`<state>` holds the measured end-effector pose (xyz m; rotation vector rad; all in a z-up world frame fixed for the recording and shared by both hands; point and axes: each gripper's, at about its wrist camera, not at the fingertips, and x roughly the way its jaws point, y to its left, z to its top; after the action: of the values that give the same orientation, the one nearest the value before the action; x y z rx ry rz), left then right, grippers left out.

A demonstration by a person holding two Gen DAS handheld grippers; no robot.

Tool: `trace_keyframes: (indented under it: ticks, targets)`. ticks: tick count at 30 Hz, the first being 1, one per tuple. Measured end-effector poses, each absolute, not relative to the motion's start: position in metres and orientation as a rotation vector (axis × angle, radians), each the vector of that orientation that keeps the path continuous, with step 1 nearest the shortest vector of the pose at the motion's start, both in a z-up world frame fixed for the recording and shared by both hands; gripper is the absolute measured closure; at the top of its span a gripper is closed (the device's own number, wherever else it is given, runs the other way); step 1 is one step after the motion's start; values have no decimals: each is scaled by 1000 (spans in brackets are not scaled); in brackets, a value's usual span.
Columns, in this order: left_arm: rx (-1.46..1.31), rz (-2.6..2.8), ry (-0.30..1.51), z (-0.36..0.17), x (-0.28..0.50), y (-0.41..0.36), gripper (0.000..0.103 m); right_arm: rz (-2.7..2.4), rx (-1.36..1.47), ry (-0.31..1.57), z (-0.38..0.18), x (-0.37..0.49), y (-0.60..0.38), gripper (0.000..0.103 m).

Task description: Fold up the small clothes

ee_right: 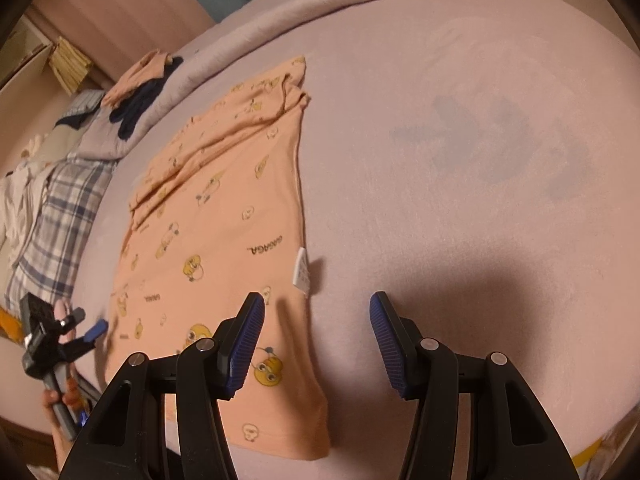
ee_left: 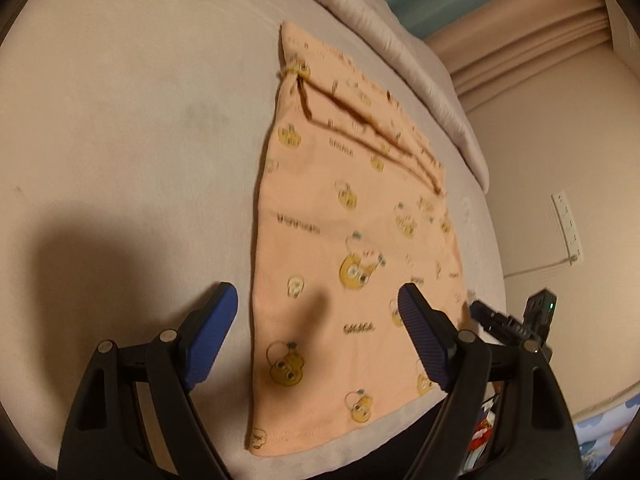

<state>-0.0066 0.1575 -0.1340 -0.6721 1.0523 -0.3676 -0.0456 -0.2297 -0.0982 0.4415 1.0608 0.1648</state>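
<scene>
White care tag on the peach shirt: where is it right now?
In the right wrist view, the tag sticks out from the shirt's right edge onto the bedsheet, just beyond the right hand-held gripper.

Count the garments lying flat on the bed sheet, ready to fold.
1: the peach printed garment spread on the sheet. Other clothes sit heaped at the bed's far edge; more may be hidden.

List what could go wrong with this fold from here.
1. Both grippers, left and right, hang open above the peach shirt and straddle its side edges, so either may pinch the bed sheet too.
2. The far end is already bunched; lifting could worsen it.
</scene>
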Motion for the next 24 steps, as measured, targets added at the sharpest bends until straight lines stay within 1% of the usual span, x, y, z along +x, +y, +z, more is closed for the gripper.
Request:
trace_keyframes:
  ticks: [3,4,6,8,14,19,21,24]
  targets:
    - [-680,-377,1048,-139,-11,157,21,181,433,1064,-101,-45,-230,48]
    - [-693,-383,1044,-140,-12,158,21,189,426,1063,-102,-45,-229,47]
    - [-706,-403,1047,-141,-14,158,21,207,410,1053,-103,-46,-226,41]
    - [-695,-429,1052,-142,-16,155,21,222,381,1051,-101,-46,-222,40]
    - [-659,-506,1087,-144,-20,144,21,285,351,1053,-104,-49,-216,40]
    - [-698,-554,1094,-148,-21,141,22,348,394,1054,-105,-50,-215,40]
    - [-714,-575,1093,-149,-17,137,22,387,405,1055,-107,-49,-210,44]
    - [-692,-591,1096,-148,-17,130,22,417,400,1056,-110,-48,-202,46]
